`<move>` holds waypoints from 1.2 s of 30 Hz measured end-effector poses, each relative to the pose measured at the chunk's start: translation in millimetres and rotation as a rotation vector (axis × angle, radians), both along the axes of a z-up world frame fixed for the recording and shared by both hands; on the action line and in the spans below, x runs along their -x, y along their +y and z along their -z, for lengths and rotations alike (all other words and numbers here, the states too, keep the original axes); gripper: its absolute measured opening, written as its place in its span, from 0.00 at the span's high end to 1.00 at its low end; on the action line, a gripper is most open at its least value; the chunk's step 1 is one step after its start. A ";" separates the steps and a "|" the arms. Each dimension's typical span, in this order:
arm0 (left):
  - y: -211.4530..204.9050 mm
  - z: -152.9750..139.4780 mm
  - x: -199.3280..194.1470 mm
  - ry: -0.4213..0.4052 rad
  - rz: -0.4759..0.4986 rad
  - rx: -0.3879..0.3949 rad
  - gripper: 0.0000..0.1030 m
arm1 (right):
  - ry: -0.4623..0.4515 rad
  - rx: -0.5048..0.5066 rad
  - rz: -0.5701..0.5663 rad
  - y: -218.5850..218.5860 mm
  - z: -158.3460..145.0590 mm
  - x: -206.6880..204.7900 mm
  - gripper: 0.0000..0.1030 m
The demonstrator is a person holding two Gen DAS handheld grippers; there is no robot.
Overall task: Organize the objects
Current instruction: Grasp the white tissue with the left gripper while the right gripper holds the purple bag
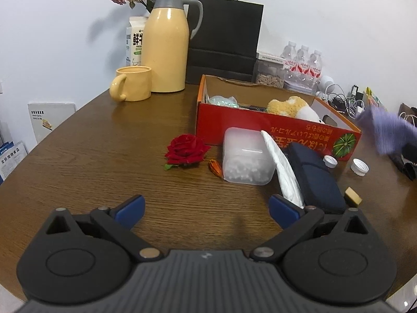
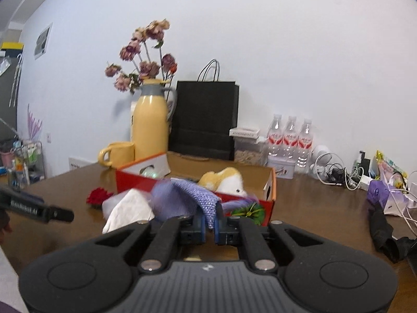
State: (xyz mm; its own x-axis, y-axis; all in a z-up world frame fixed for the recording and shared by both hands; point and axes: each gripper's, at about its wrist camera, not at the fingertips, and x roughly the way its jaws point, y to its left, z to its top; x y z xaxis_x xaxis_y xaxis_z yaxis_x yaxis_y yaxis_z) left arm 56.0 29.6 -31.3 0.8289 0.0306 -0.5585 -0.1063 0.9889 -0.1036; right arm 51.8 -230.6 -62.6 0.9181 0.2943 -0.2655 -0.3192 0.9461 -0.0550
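Observation:
An open red cardboard box (image 1: 273, 125) stands on the brown table and holds a yellow-white plush toy (image 1: 292, 107); the box also shows in the right wrist view (image 2: 250, 200). In front of the box lie a red rose (image 1: 186, 148), a clear plastic tub (image 1: 247, 156), a white cloth (image 1: 284, 169) and a dark blue case (image 1: 315, 177). My left gripper (image 1: 207, 211) is open and empty, low over the table before them. My right gripper (image 2: 209, 225) is shut on a purple knitted cloth (image 2: 187, 198), held up in front of the box; the cloth is blurred at the left wrist view's right edge (image 1: 385, 130).
A yellow thermos (image 1: 166, 44), yellow mug (image 1: 133, 83), milk carton and black paper bag (image 1: 224, 39) stand at the back. Water bottles (image 1: 302, 62), cables and chargers (image 2: 344, 174) lie back right. Two white bottle caps (image 1: 359, 167), an eraser and a black cloth (image 2: 385, 234) sit on the right.

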 end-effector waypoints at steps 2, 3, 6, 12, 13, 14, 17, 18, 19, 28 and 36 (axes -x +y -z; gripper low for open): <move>-2.8 0.8 -0.9 0.005 0.007 -0.003 0.00 | 0.018 -0.007 0.003 -3.2 3.5 -6.8 0.95; -4.1 1.1 -1.2 0.006 0.010 -0.005 0.00 | 0.036 -0.013 0.003 -5.0 7.2 -10.0 0.95; -6.5 1.5 -1.4 0.011 0.009 -0.012 0.00 | 0.114 -0.017 0.008 -8.8 25.0 -24.6 0.95; -7.8 4.6 -4.3 0.028 0.000 -0.016 0.00 | 0.276 -0.022 -0.015 -16.7 55.6 -45.5 0.86; -8.3 5.1 -4.6 0.030 0.001 -0.016 0.00 | 0.292 -0.024 -0.011 -18.1 57.7 -47.1 0.84; -8.9 5.7 -4.9 0.032 0.003 -0.017 0.00 | 0.304 -0.025 -0.015 -18.7 60.1 -47.6 0.79; -10.6 7.2 -5.6 0.038 0.007 -0.018 0.00 | 0.324 -0.017 -0.035 -19.2 63.2 -43.7 0.35; -10.8 7.6 -5.5 0.038 0.007 -0.019 0.00 | 0.319 -0.009 -0.035 -18.7 63.5 -41.1 0.23; -10.9 7.7 -5.5 0.039 0.007 -0.018 0.00 | 0.315 -0.004 -0.034 -18.4 63.4 -38.6 0.17; -12.4 10.3 -5.6 0.045 0.013 -0.016 0.00 | 0.352 -0.023 -0.022 -10.2 60.1 -64.5 0.02; -8.8 12.7 -6.9 0.050 0.004 -0.010 0.00 | 0.454 -0.091 0.161 -1.8 64.0 -119.4 0.01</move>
